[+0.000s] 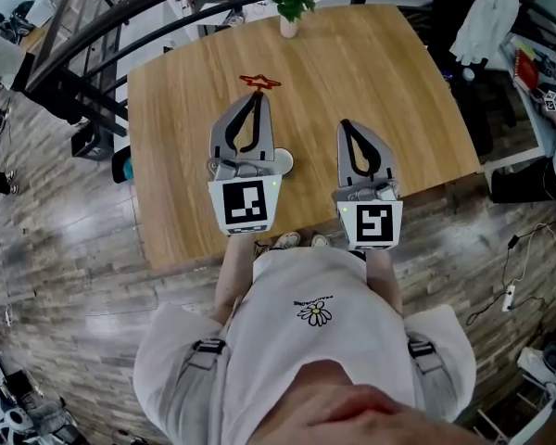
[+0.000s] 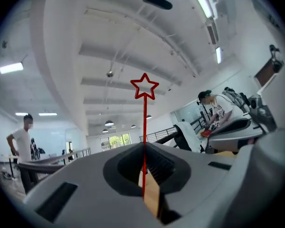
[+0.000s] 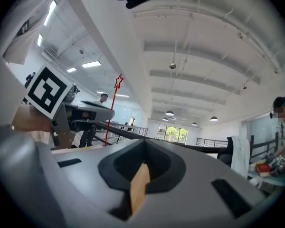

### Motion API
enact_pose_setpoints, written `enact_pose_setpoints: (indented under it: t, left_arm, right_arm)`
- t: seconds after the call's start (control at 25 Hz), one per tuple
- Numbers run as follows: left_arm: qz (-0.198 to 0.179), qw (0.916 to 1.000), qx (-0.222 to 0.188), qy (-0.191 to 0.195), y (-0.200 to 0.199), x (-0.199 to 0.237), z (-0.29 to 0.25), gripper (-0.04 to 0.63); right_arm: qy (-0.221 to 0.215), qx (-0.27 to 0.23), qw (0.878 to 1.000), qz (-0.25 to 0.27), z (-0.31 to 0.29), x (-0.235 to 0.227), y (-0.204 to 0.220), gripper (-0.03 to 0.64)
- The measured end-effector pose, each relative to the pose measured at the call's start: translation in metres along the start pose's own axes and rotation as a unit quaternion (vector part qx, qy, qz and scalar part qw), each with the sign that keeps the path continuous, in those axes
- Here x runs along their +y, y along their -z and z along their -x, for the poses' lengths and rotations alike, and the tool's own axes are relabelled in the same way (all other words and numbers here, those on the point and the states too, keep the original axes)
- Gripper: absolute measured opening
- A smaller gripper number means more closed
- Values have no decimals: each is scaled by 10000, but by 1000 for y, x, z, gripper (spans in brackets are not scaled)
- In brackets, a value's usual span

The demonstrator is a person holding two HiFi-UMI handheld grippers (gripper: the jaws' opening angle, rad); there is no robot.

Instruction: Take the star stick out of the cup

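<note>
While the person is holding both over the surface (image 1: 371,72), left claw (image 1: 256,95): squeezing the thin red star stick (image 2: 144,122) between closed jaws.
Star stick: running up along those jaws, star end poking out beyond the tips.
Right claw (image 1: 347,124): hovering near the left one, jaws pressing together on nothing.
Cup (image 1: 283,162): white, peeking out beside the left claw's body.

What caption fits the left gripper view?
Left gripper shut on the red star stick, star end up toward the ceiling.
</note>
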State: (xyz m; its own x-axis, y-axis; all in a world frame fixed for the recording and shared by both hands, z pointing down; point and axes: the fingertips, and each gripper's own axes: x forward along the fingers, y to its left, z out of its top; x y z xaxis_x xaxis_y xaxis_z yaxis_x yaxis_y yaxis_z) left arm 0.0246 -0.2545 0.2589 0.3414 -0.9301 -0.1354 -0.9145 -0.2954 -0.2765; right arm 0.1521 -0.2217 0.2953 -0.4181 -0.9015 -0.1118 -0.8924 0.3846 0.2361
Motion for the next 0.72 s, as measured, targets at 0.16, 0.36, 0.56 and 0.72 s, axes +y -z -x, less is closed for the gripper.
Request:
enact_pose_setpoints:
  t: [0.16,0.36,0.56,0.72]
  left_arm:
    - [-397,9986,-339,-24,-23,-12,9,21]
    - [386,9984,-421,-1,-11,-19,17,21]
    - [295,9986,-433,-44,-12,-20,18,21]
    - [262,9986,-445,-63,-16,-19,18,21]
  right_arm:
    - [51,120,9999,112,2,0,2,6]
    - [29,144,9996,-222,2,-1,4,6]
    - [97,52,9989,-447,5,-8,8,6]
    - [109,88,9992,-376,6,-10,5,5]
